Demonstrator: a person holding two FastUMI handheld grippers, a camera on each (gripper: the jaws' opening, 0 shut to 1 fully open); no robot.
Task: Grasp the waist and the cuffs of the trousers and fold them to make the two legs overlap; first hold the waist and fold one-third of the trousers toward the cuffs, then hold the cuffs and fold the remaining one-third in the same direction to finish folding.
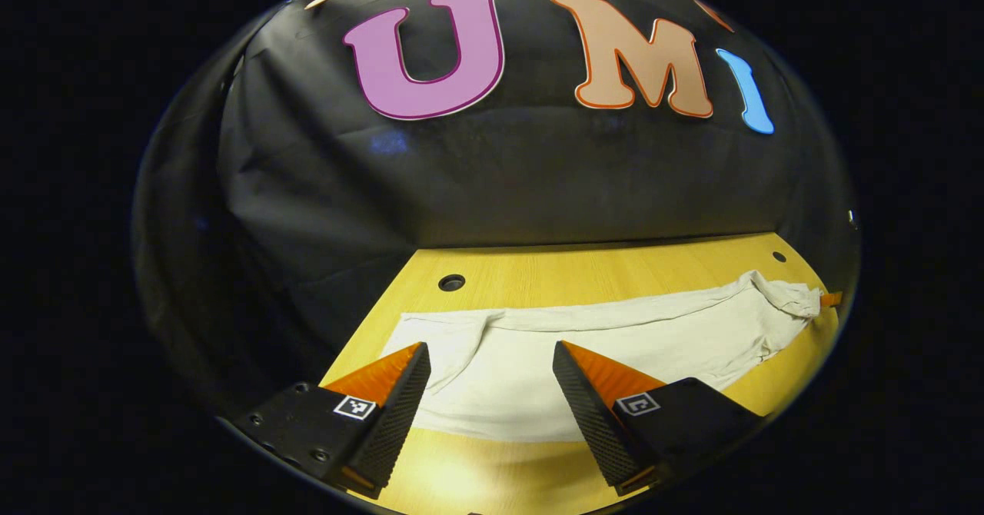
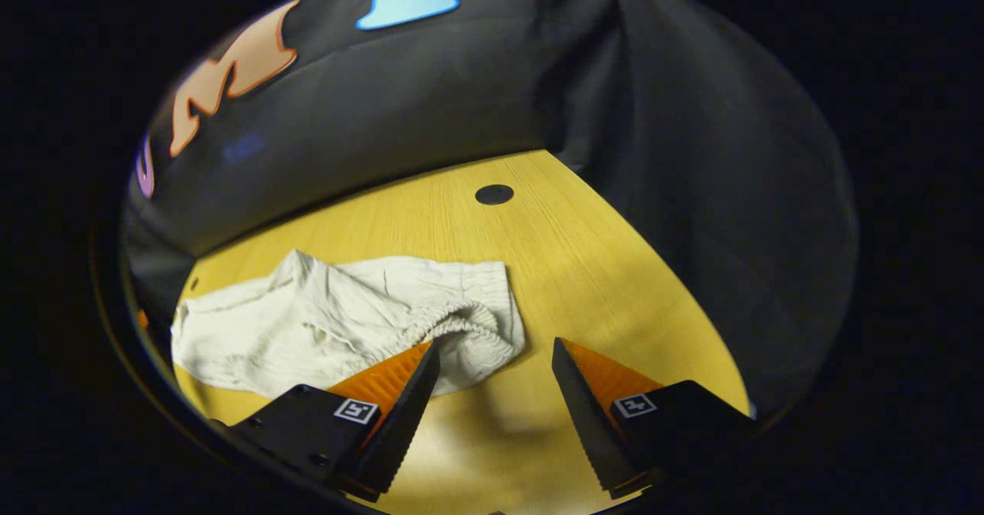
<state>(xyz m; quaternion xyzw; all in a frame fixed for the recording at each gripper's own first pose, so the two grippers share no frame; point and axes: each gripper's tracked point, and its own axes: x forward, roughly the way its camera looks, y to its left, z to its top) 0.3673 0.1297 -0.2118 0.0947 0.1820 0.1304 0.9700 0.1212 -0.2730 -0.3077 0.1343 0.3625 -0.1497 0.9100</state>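
Pale cream trousers (image 1: 615, 338) lie flat across the yellow wooden table (image 1: 600, 269) in the left gripper view, legs near me and the bunched waist off to the right. My left gripper (image 1: 492, 353) hovers open above the leg end, with cloth showing between its fingers but not clamped. In the right gripper view the same trousers (image 2: 323, 323) show their gathered elastic waist (image 2: 469, 327) crumpled at the near right end. My right gripper (image 2: 496, 353) stands open just in front of the waistband, its left finger (image 2: 407, 392) at the hem of the cloth.
Round dark holes sit in the tabletop (image 1: 451, 282) (image 2: 493, 194) near the back edge. The black cloth wall (image 1: 500, 177) closes the table's far side and both ends. Bare wood lies to the right of the waist (image 2: 615, 284).
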